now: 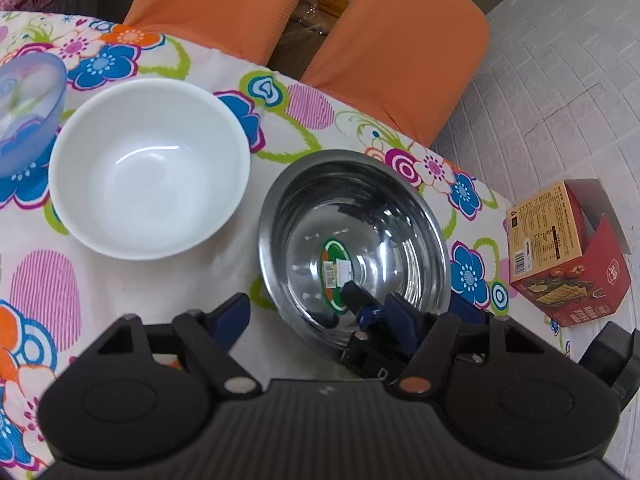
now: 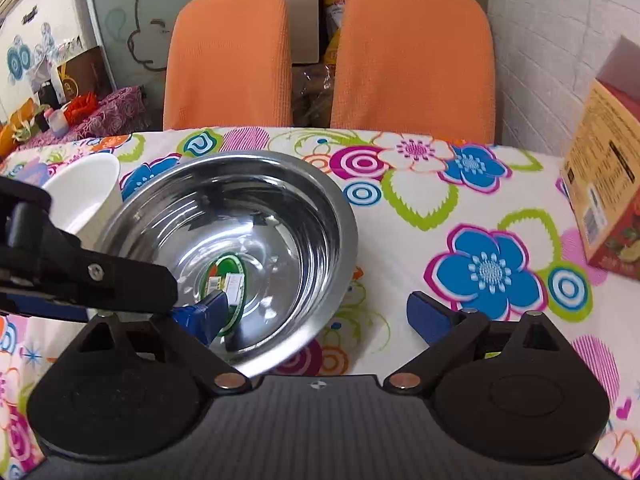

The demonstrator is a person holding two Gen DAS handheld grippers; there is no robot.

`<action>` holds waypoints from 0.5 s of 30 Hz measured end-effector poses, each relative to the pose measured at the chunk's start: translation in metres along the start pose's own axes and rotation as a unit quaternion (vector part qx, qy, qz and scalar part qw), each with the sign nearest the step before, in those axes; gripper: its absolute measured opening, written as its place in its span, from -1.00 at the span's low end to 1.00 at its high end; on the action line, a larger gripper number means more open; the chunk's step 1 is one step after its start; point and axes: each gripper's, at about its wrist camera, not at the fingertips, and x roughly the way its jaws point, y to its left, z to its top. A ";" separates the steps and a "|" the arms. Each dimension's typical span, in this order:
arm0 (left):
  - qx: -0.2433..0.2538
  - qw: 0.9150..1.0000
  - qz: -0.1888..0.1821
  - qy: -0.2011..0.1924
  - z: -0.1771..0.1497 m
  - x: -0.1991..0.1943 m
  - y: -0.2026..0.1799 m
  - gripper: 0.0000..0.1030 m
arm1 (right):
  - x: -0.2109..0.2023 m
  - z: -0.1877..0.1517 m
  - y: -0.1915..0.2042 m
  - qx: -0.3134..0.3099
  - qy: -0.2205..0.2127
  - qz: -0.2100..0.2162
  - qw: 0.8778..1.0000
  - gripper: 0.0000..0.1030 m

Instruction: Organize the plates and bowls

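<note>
Three bowls: steel bowl (image 1: 354, 240), white bowl (image 1: 150, 168), blue bowl (image 1: 28, 108); both claws gape, empty

Left gripper (image 1: 352, 312) reaching toward the steel bowl (image 1: 360, 232) with jaws spread wide, one blue finger (image 1: 404, 320) sitting inside the bowl, right gripper (image 2: 320, 312) also gaping wide, straddling the bowl's near rim, its left finger (image 2: 212, 312) inside

Hardly any writing is legible. The round green, orange and white sticker (image 1: 337, 276) on the floor of the shiny steel bowl (image 1: 416, 216) carries a barcode, its digits too small to read. The red and tan printed carton (image 1: 560, 256) shows a barcode and blocks of fine print, all blurred.
</note>
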 end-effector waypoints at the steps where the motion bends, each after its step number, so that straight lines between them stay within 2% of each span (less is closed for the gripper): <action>1: 0.000 1.000 0.002 -0.003 0.001 0.002 0.000 0.23 | 0.001 0.001 0.001 -0.005 -0.003 0.002 1.000 0.63; 3: 0.009 1.000 0.003 -0.006 0.002 0.004 -0.003 -0.03 | 0.001 0.000 0.004 -0.015 -0.006 0.010 1.000 0.59; 5: 0.023 1.000 0.004 -0.002 0.002 0.006 -0.006 -0.12 | -0.004 -0.002 0.007 -0.024 -0.014 0.038 0.999 0.56; 6: 0.034 0.999 0.006 -0.001 0.002 0.006 -0.008 -0.23 | -0.008 -0.002 0.009 -0.027 -0.020 0.048 0.998 0.56; 12: 0.052 0.999 0.010 -0.008 -0.004 -0.004 -0.004 -0.23 | -0.031 -0.001 0.017 -0.022 -0.032 0.074 0.997 0.60; 15: 0.071 0.997 0.008 -0.006 -0.013 -0.014 -0.005 -0.23 | -0.041 -0.007 0.023 -0.024 -0.029 0.069 0.997 0.61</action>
